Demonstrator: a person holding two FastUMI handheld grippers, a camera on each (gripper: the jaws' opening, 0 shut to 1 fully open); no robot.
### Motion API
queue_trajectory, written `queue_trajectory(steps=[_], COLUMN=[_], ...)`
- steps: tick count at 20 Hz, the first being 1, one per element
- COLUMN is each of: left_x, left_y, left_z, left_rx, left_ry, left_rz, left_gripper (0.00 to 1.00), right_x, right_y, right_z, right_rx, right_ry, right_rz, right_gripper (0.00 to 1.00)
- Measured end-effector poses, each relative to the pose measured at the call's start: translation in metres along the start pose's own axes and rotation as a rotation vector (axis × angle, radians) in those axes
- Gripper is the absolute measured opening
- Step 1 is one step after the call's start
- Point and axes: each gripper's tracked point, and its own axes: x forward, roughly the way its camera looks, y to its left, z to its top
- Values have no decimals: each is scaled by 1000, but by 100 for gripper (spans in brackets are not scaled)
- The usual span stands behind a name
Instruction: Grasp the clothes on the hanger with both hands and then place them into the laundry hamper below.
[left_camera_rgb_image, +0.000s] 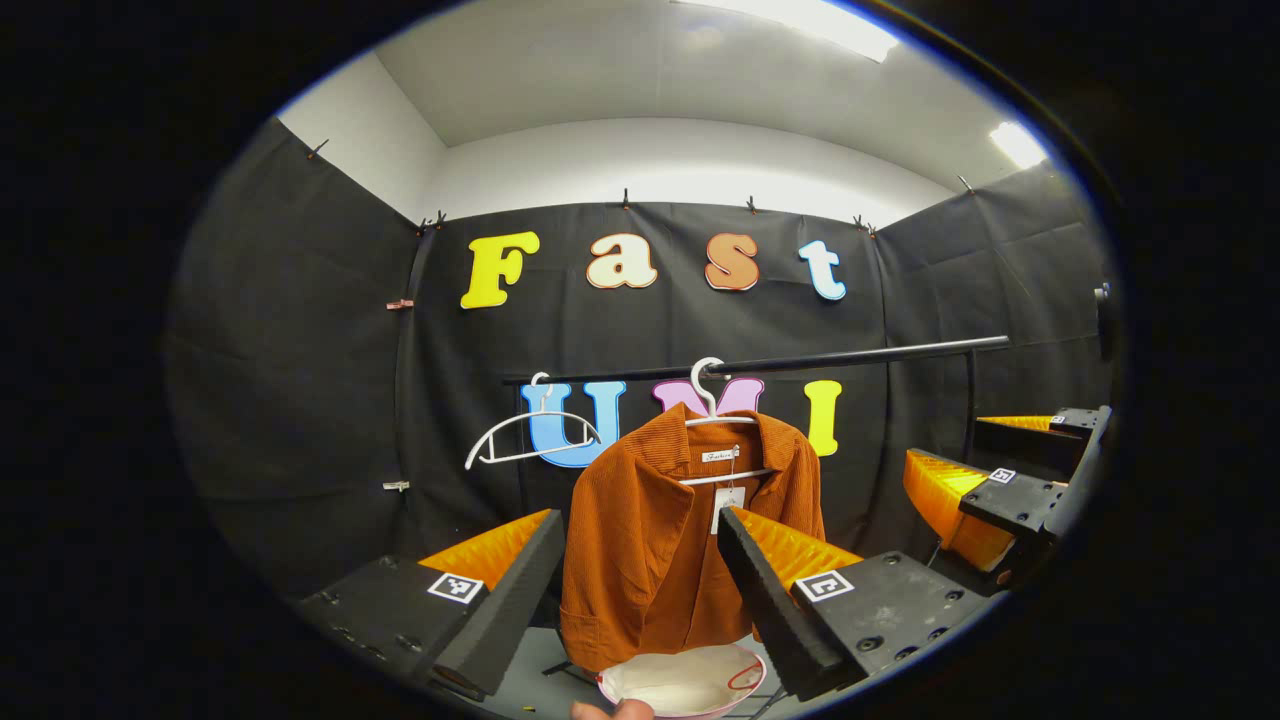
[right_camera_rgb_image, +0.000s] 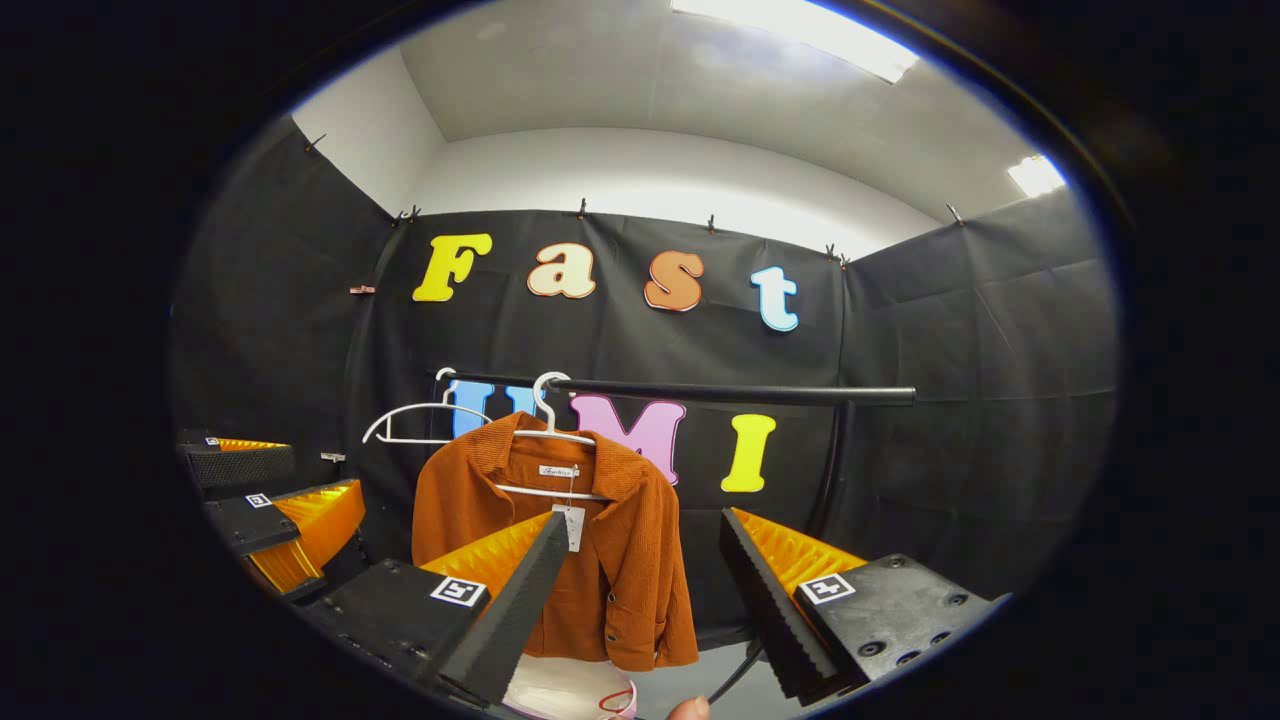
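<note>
A rust-orange corduroy shirt (left_camera_rgb_image: 650, 560) (right_camera_rgb_image: 630, 560) hangs on a white hanger (left_camera_rgb_image: 708, 385) (right_camera_rgb_image: 545, 398) from a black rail (left_camera_rgb_image: 850, 354) (right_camera_rgb_image: 720, 392). Below the shirt sits the laundry hamper (left_camera_rgb_image: 740, 690) (right_camera_rgb_image: 560, 690), with a pink rim and pale lining. In the left gripper view my left gripper (left_camera_rgb_image: 640, 520) is open, aimed at the shirt's chest and short of the cloth. My right gripper (right_camera_rgb_image: 645, 518) is open too, pointing just right of the shirt's sleeve side. Each gripper also appears in the other's view, open: the right (left_camera_rgb_image: 945, 438), the left (right_camera_rgb_image: 325, 470).
An empty white hanger (left_camera_rgb_image: 525, 435) (right_camera_rgb_image: 415, 420) hangs on the rail left of the shirt. The rail's upright post (right_camera_rgb_image: 835, 470) stands at the right. Black cloth walls close in on three sides. A fingertip of a hand (left_camera_rgb_image: 615, 710) (right_camera_rgb_image: 690, 708) peeks in at the bottom.
</note>
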Motion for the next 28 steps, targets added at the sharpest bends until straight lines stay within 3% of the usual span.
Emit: queue_trajectory(steps=[8,14,23,28], left_x=[4,43,155,211], left_y=[4,-9,-48,-37], left_z=[-13,-34,-68,-96], left_rx=[-3,-2,-21,18], left_ry=[6,12,42,58], left_rz=[-45,-84,-26,95], left_gripper=[97,97,98,98], right_x=[2,33,103,137], right_y=[6,2,-16,-19], right_z=[-3,-17,-67,-90], right_rx=[0,3,58,50], right_ry=[4,3,33,57], right_rz=[-21,-18,77,142], right_gripper=[97,98,98,97])
